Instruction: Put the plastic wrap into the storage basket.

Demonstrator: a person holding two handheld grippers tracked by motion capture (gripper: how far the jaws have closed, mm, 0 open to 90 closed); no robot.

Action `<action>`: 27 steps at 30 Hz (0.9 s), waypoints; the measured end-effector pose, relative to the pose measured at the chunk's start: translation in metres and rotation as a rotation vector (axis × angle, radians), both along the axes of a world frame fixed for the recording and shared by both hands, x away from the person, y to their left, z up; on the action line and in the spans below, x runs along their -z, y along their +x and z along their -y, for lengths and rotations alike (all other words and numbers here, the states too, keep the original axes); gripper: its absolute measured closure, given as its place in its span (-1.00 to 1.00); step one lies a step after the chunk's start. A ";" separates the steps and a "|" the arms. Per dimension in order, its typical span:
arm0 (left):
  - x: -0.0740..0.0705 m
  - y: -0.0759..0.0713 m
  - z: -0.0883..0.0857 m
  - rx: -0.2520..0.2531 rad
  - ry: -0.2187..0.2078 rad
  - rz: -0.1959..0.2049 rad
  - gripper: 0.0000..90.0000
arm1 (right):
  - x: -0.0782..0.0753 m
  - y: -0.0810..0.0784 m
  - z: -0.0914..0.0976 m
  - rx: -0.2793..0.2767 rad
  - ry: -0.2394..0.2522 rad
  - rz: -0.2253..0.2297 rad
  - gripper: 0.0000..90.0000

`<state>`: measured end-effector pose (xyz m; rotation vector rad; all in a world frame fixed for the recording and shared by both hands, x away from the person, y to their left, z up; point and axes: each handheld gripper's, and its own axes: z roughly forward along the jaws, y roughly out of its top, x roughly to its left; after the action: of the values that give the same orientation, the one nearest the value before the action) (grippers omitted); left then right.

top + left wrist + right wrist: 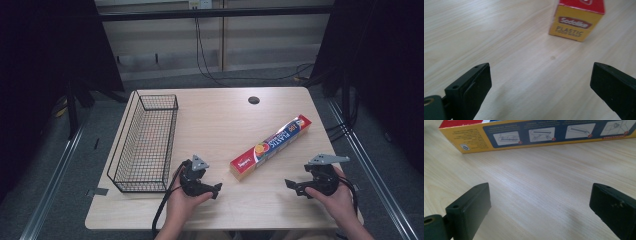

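While both hands rest at the near edge of the table (pixel 220 107), the plastic wrap box (pixel 271 146) lies flat on the wood between them, set diagonally with its near end toward the left gripper (pixel 216 190) and its far end pointing away to the right. Left gripper: held just beside the near end of the box, jaws spread wide with nothing between them; its own view shows the yellow end flap of the box (pixel 576 22) ahead, apart from the jaws. Right gripper (pixel 292 186): held near the box's long side, jaws likewise released and empty (bare wood shows between them), with the printed side panel (pixel 541 133) across the top of its view. A black wire basket (pixel 145 142) stands at the left of the table, well apart from the box.
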<state>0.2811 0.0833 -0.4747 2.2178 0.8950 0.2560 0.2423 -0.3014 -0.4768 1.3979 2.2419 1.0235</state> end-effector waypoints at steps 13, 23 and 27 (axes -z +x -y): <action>-0.006 -0.004 -0.006 -0.004 -0.004 0.005 -0.93 | -0.014 0.017 -0.020 -0.019 -0.040 0.012 -0.90; -0.006 -0.005 -0.007 -0.005 -0.010 -0.005 -0.93 | -0.023 0.031 -0.041 -0.087 -0.036 0.022 -0.91; -0.006 -0.005 -0.006 0.009 -0.005 -0.015 -0.94 | -0.026 0.037 -0.046 -0.101 -0.030 0.017 -0.91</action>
<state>0.2763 0.0895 -0.4690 2.2212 0.8925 0.2326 0.2791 -0.2555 -0.4506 1.2705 2.3264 1.0243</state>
